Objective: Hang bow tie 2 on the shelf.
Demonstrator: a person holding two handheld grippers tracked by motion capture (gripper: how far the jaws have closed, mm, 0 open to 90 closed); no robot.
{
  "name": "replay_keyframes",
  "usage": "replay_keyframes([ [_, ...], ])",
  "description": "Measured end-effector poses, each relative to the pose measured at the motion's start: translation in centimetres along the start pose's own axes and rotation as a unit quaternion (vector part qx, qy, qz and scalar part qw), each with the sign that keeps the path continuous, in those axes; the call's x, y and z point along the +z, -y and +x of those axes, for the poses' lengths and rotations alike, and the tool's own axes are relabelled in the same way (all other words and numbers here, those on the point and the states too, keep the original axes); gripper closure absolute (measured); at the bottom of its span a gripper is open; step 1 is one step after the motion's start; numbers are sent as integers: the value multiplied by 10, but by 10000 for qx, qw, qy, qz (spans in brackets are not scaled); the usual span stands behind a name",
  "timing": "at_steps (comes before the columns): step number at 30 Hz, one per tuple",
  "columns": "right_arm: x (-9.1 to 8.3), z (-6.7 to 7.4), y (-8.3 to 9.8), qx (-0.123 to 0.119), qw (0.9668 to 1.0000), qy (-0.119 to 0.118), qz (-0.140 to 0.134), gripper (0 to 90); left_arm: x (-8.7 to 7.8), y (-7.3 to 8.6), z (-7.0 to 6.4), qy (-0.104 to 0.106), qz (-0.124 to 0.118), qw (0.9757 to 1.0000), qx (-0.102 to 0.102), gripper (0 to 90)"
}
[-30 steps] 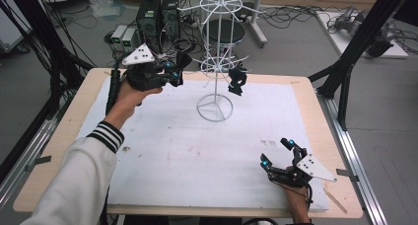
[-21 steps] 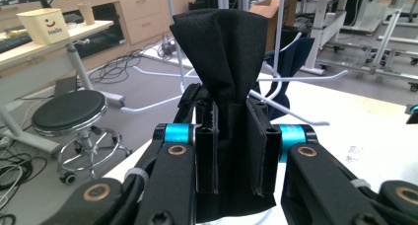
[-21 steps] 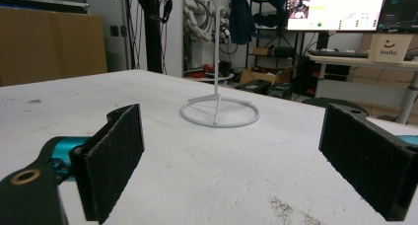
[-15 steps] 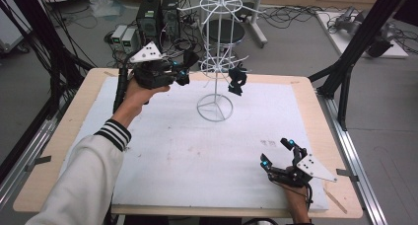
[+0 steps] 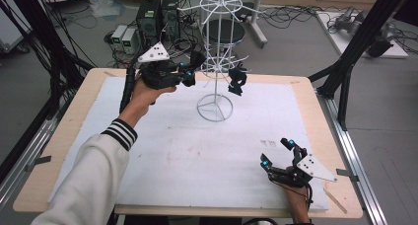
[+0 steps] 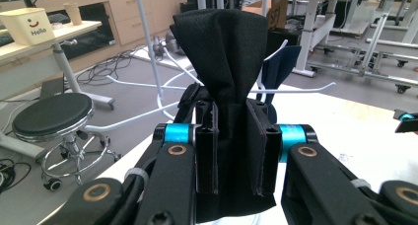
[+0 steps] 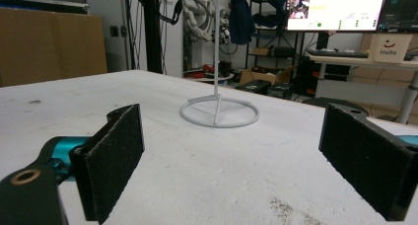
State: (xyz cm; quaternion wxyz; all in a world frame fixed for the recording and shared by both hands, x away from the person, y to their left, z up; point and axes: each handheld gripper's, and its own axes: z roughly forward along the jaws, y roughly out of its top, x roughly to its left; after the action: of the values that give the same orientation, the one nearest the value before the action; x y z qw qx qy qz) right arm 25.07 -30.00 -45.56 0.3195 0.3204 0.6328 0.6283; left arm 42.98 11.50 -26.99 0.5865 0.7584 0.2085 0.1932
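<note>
At the near right, the right hand-held gripper point(image 5: 279, 155) is rested on the worktop point(image 5: 305, 94), jaws wide. Farther left, a black cloth point(image 6: 231, 52) is clamped in the left hand-held gripper point(image 5: 191, 70) beside the rack point(image 5: 215, 62). Hanging seems underway; a free hook must be met next.

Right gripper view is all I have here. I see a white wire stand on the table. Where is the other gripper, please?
Observer: The left gripper is raised beside the white wire stand, at the stand's left in the high view.
Operator: Does it hold something?
Observer: Yes, its jaws are shut on a folded black cloth.
Operator: Is anything already on the stand?
Observer: One dark cloth piece hangs from an arm on the stand's right side.
</note>
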Motion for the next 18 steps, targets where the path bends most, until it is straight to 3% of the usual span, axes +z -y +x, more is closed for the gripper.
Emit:
replay_keyframes([
  [15, 0, -1, 0, -51, 10000, 12, -21, 93, 13, 3, -4, 184, 70, 9997, -128, 746],
  [17, 0, -1, 0, -43, 10000, 6, -21, 93, 13, 3, -5, 239, 113, 9996, -114, 713],
  [18, 0, -1, 0, -53, 10000, 12, -28, 93, 14, 3, -5, 282, 160, 9994, -106, 655],
])
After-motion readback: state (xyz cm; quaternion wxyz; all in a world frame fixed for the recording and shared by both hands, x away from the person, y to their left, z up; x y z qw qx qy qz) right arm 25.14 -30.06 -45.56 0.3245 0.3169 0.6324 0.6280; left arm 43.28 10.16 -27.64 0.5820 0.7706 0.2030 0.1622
